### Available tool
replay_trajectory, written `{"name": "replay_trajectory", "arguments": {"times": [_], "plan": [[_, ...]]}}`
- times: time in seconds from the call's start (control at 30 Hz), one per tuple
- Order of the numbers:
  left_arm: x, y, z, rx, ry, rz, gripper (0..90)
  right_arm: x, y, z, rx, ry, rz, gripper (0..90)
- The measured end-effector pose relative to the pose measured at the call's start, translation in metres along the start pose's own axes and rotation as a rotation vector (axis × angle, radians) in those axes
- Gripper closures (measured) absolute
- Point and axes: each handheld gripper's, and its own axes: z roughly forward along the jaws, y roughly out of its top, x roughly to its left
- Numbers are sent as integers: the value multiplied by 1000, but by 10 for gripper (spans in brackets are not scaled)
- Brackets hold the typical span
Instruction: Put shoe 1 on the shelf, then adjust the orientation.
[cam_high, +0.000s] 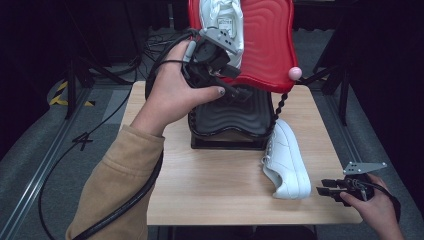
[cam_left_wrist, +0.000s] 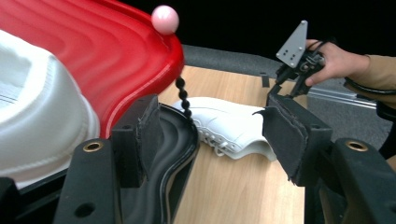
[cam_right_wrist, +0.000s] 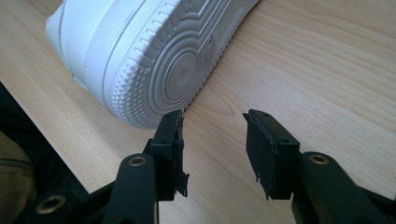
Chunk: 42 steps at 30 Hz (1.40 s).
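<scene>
- Left gripper (cam_high: 235, 82), jaws apart and holding nothing, hovers by the red lid (cam_high: 265, 40) cradling one white sneaker (cam_high: 222, 20).
- Right gripper (cam_right_wrist: 212, 135), jaws apart, sits just beside the second sneaker (cam_high: 286, 160) at the table's (cam_high: 210, 190) near right.

A lab or recording studio: black curtains (cam_high: 45, 30) all round, floor rails (cam_high: 35, 165), hazard tape (cam_high: 62, 95) at nine o'clock, one lone wooden tabletop (cam_high: 210, 190).

sleeve (cam_high: 117, 175): tan, ribbed cuff; hand-held gripper (cam_right_wrist: 212, 140): black jaws, brass screws; grey three-cornered plate (cam_high: 364, 167); black cable (cam_high: 125, 205)
</scene>
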Motion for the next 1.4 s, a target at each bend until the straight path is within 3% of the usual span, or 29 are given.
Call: {"name": "replay_trajectory", "arguments": {"times": [0.1,0.37,0.53,0.6,0.7,0.83,1.1,1.17,1.23,1.4], "plan": [[-4,-10,5,2,0,-6,377,1,3,-2,-18,0,-4,597],[-20,-41,19,10,21,-7,375,7,10,-10,-61,36,-17,752],[-29,-63,34,16,28,-5,372,9,16,-12,-78,52,-30,762],[-33,-77,43,23,35,-13,371,11,19,-12,-84,57,-33,761],[-38,-100,56,9,-6,-50,370,11,21,-13,-90,60,-37,761],[-42,-122,64,-6,-30,-87,362,12,24,-13,-94,64,-43,754],[-53,-155,74,-50,-23,-116,353,15,27,-15,-113,77,-47,769],[-52,-159,75,-47,-32,-123,353,16,27,-14,-116,76,-53,771],[-51,-164,77,7,-4,-111,353,18,28,-13,-114,80,-56,787],[-48,-172,76,16,15,-135,350,24,32,-14,-134,96,-86,826]]}}
